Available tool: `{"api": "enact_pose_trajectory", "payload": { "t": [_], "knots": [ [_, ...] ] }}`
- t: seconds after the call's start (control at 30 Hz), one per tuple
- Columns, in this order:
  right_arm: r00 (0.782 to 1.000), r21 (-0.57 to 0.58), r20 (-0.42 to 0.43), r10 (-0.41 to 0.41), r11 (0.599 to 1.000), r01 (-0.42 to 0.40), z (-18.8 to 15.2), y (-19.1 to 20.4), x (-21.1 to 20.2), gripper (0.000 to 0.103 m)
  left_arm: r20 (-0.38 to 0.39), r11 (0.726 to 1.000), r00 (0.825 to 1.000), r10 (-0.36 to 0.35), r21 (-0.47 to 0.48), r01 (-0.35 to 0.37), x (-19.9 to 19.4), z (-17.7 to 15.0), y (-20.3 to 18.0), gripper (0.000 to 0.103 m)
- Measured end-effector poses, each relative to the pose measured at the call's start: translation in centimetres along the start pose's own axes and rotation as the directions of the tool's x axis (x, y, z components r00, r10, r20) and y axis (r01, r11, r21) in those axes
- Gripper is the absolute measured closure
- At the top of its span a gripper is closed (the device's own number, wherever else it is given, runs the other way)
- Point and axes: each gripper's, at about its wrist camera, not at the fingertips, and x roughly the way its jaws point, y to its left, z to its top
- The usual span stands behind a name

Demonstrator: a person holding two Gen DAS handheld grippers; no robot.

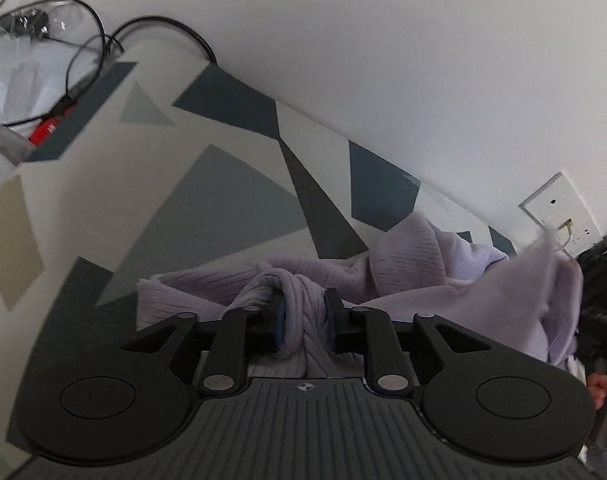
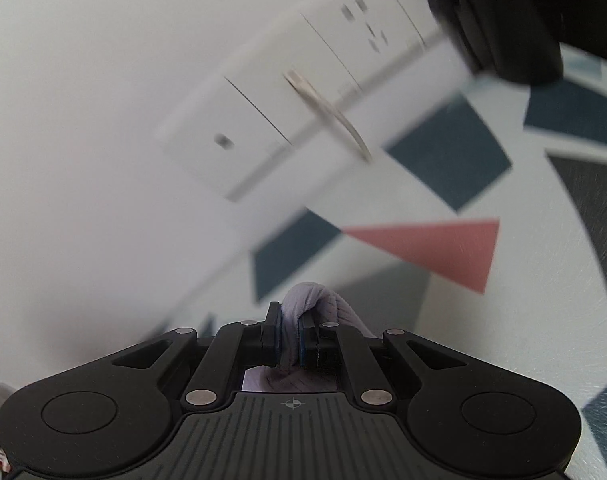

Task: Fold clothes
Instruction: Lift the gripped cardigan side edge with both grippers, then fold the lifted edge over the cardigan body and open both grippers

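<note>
My left claw (image 1: 305, 322) has a bunched fold of the lilac garment (image 1: 403, 268) between its pads. My right claw (image 2: 290, 338) pinches another fold tightly; the rest lies crumpled on the patterned table (image 1: 103, 208)

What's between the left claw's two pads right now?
A bunched fold of the lilac ribbed garment sits between the left claw pads, seen in the left wrist view.

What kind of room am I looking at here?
Probably a home or office room, not a factory: a table with a patterned cloth stands against a white wall with a socket plate, loose cables and a lilac garment on it.
</note>
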Motion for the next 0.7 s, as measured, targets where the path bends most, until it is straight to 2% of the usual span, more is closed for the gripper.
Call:
{"api": "enact_pose_trajectory", "payload": {
  "t": [0.03,0.07,0.1,0.13,0.17,0.23,0.3,0.37,0.43,0.5,0.57,0.6,0.63,0.7],
  "knots": [
    [1.000,0.006,-0.014,-0.001,1.000,0.001,-0.2,-0.3,0.5,0.096,-0.011,1.000,1.000,-0.019,-0.013,0.019,-0.1,0.2,0.1,0.071],
    [1.000,0.012,-0.024,0.001,1.000,-0.001,-0.3,-0.5,0.6,0.094,-0.025,0.998,0.999,-0.048,-0.028,0.048,-0.2,0.5,0.3,0.058],
    [0.999,0.030,-0.030,0.013,0.999,-0.012,-0.2,-0.6,0.5,0.090,-0.036,0.996,0.996,-0.076,-0.041,0.074,-0.5,0.8,0.5,0.050],
    [0.999,0.052,-0.037,0.027,0.998,-0.025,-0.1,-0.7,0.4,0.079,-0.044,0.994,0.994,-0.101,-0.050,0.099,-0.8,1.2,0.5,0.035],
    [0.998,0.091,-0.041,0.051,0.995,-0.047,0.1,-0.8,0.2,0.073,-0.039,0.992,0.993,-0.113,-0.052,0.111,-1.4,1.6,0.4,0.026],
    [0.995,0.173,-0.019,0.099,0.980,-0.094,0.7,-0.8,-0.9,0.042,0.000,0.994,0.995,-0.103,-0.043,0.103,-3.2,2.5,0.2,0.015],
    [0.994,0.220,0.001,0.110,0.970,-0.107,1.1,-0.2,-2.6,0.033,0.043,0.994,0.994,-0.104,-0.035,0.106,-4.9,3.5,-0.1,0.015],
    [0.988,0.227,0.028,0.150,0.962,-0.153,1.4,0.6,-4.0,0.033,0.110,0.992,0.986,-0.123,-0.025,0.126,-6.9,4.4,-0.3,0.015],
    [0.984,0.160,0.048,0.174,0.971,-0.180,1.4,2.4,-5.7,0.033,0.199,0.996,0.976,-0.084,0.030,0.080,-9.0,4.4,-1.0,0.015],
    [0.982,0.045,0.055,0.182,0.982,-0.185,0.7,4.7,-7.3,0.033,0.250,0.992,0.964,-0.090,0.105,0.066,-11.0,3.8,-1.8,0.015],
    [0.981,-0.076,0.055,0.185,0.981,-0.181,-0.4,7.0,-8.8,0.033,0.263,0.984,0.959,-0.101,0.166,0.059,-12.4,2.4,-2.5,0.015],
    [0.982,-0.136,0.054,0.182,0.975,-0.173,-1.1,8.0,-9.5,0.029,0.258,0.979,0.960,-0.107,0.197,0.056,-12.9,1.3,-2.9,0.015],
    [0.984,-0.191,0.042,0.174,0.968,-0.163,-2.3,9.0,-9.9,0.022,0.246,0.972,0.963,-0.113,0.227,0.056,-13.2,0.1,-3.3,0.015],
    [0.990,-0.306,-0.009,0.139,0.943,-0.135,-4.7,10.9,-10.1,0.018,0.190,0.955,0.972,-0.135,0.287,0.076,-13.0,-2.4,-4.2,0.015]
  ]
}}
